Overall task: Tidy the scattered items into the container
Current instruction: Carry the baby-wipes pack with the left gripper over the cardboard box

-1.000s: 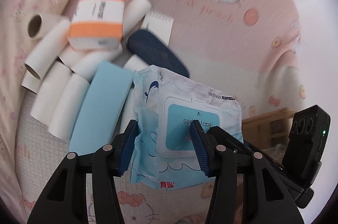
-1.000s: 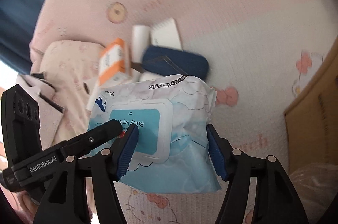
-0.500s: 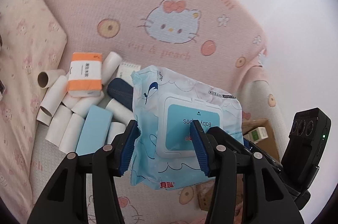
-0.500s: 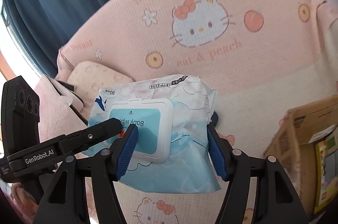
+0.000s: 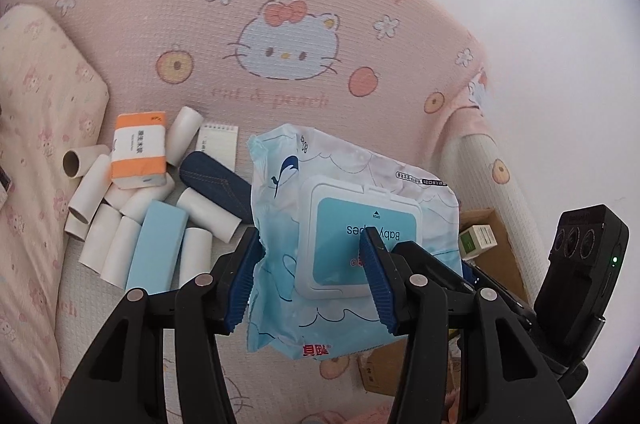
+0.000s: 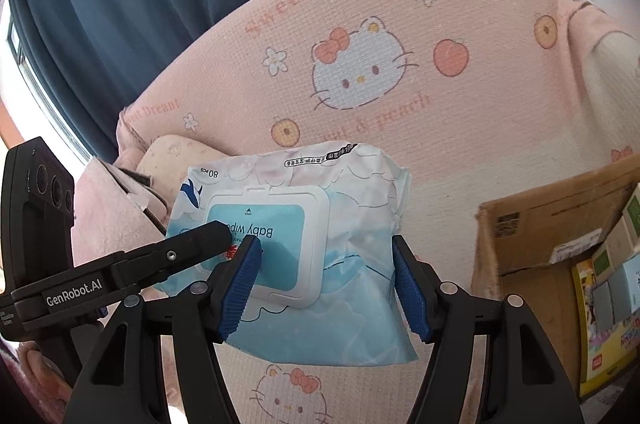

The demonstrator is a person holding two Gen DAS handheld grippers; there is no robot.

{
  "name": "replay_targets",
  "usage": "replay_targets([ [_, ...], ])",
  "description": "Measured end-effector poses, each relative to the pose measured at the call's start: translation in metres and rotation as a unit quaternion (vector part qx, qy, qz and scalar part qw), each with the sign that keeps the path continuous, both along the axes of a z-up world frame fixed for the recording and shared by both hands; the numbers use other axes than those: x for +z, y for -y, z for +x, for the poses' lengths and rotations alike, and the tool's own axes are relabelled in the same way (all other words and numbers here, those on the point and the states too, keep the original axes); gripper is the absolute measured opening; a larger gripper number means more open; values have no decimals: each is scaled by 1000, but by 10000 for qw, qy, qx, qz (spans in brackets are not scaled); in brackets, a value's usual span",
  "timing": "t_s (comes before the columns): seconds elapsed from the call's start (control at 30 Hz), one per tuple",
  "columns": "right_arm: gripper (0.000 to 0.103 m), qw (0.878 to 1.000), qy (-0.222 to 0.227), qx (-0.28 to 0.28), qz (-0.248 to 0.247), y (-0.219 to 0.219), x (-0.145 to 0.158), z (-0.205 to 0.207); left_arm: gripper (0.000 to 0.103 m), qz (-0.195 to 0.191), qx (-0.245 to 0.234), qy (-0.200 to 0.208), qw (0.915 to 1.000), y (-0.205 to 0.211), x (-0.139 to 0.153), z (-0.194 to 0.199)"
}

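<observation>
Together, left tongs (image 5: 316, 278) and right tongs (image 6: 326, 288) clench the "Baby wipes" pack (image 6: 352, 224), marked "80 pcs".

Up it goes: the baby wipes pack (image 5: 352, 244) now hangs well clear of the bed, where a second ago it sat low over the pile, and the cardboard tubes (image 5: 108, 220) and orange-banded packet (image 5: 138, 150) have shrunk away beneath it. The cardboard box (image 6: 560, 244) has swung into the right-hand view with its contents showing, when before only a corner of it peeked in. Behind the pack, the cat print (image 6: 358, 68) and blue curtain (image 6: 112, 24) have come into sight.
</observation>
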State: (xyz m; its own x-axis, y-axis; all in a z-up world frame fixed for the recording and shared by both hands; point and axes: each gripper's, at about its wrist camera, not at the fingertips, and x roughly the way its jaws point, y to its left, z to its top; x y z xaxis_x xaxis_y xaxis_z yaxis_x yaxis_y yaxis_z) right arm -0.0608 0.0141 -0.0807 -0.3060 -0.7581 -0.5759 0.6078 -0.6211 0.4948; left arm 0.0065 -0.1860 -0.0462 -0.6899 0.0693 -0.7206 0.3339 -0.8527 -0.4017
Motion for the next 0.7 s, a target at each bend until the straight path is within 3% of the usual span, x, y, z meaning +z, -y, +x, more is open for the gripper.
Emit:
replay_targets([
  [0.27,63,9988,81,-459,-127,-62,3,-19,55,-135,-532,-29,9985,-61,13,-39],
  [0.47,63,9953,129,-953,86,-122,1,-42,55,146,-1041,57,9944,-107,0,-71],
  [0.7,63,9902,371,-1266,450,-172,-13,-68,55,491,-1539,469,9857,-156,-24,-111],
])
